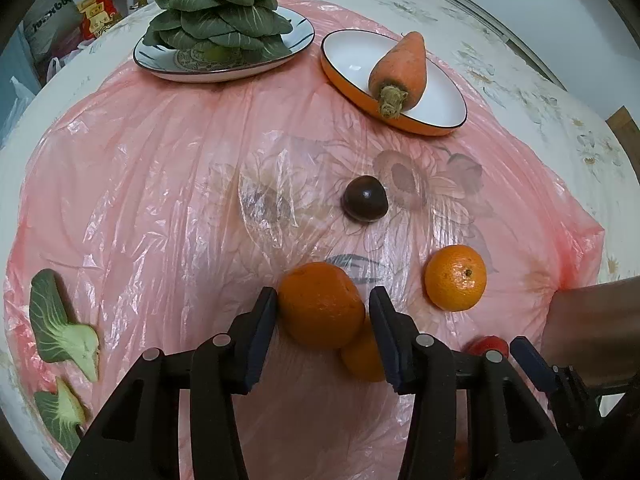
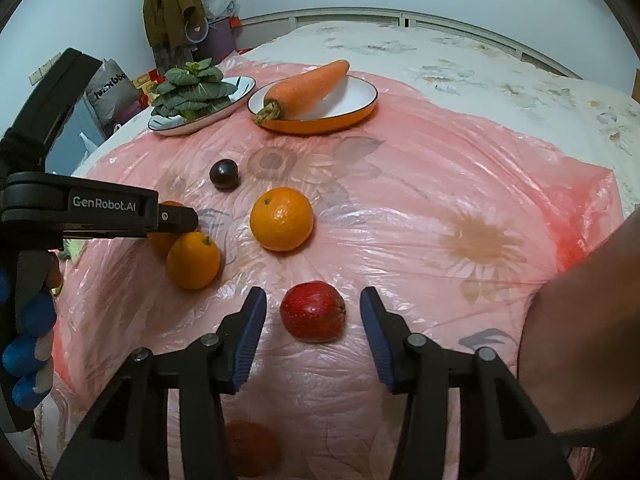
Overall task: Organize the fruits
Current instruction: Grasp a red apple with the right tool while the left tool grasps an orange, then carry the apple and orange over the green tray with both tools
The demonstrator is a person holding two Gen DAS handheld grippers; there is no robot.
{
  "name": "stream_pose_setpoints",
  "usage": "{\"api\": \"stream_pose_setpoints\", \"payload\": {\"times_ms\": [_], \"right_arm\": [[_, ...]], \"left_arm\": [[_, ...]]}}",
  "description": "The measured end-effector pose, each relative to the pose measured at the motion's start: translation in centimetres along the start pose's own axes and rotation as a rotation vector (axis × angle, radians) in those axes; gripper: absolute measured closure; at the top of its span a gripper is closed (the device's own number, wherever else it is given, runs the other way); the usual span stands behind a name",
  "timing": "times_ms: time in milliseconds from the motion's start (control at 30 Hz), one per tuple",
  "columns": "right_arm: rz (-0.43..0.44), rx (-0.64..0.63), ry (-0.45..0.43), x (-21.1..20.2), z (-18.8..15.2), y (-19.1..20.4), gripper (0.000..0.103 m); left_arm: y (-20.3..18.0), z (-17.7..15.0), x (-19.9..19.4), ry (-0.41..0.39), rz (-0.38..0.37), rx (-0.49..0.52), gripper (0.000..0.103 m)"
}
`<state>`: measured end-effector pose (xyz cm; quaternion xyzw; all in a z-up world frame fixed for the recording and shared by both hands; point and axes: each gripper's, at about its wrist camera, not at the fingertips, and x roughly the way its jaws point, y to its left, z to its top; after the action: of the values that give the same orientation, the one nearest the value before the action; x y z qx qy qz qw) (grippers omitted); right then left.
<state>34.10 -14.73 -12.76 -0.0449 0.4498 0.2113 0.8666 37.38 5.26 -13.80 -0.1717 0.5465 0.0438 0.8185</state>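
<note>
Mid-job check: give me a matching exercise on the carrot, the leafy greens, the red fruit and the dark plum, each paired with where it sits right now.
Things:
1. carrot
2. leafy greens
3. red fruit
4. dark plum

Places:
A. alone on the pink plastic sheet, beyond the oranges
B. between the open fingers of the right gripper, untouched
C. in the orange-rimmed bowl
D. piled on the patterned plate

Pairs: 1-C, 2-D, 3-B, 4-A
</note>
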Motion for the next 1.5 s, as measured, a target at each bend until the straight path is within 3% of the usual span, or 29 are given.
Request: {"api": "stream_pose_setpoints", "payload": {"times_ms": [167, 233, 300, 433, 967, 1500], "right_arm": [[-0.012, -0.024, 0.020, 0.8, -0.2, 0.4, 0.017], [-0.014, -0.030, 0.025, 1.1, -0.2, 0.5, 0.027], [-0.020, -0.038, 0.034, 1.5, -0.3, 0.7, 0.028], [-0.017, -0.017, 0.045, 1.9, -0.4, 0.1, 0.041], [0.094, 0.133, 0.041, 2.1, -0.4, -2.0, 0.041], [0.081, 0.150, -0.014, -1.0, -0.5, -2.1, 0.041]], "left_arm": [[0.5, 0.2, 0.7, 0.011, -0.021, -0.035, 0.061], [0.7, 0.2, 0.8, 0.011, -0.029, -0.046, 0.062], [1.0, 0.2, 1.1, 0.015, -0.038, -0.065, 0.064], [1.6, 0.0, 1.1, 0.007, -0.067, -0.089, 0.065], [2.4, -0.4, 0.5, -0.005, -0.108, -0.083, 0.066], [2.7, -0.7, -1.9, -0.055, -0.117, -0.065, 0.066]]}}
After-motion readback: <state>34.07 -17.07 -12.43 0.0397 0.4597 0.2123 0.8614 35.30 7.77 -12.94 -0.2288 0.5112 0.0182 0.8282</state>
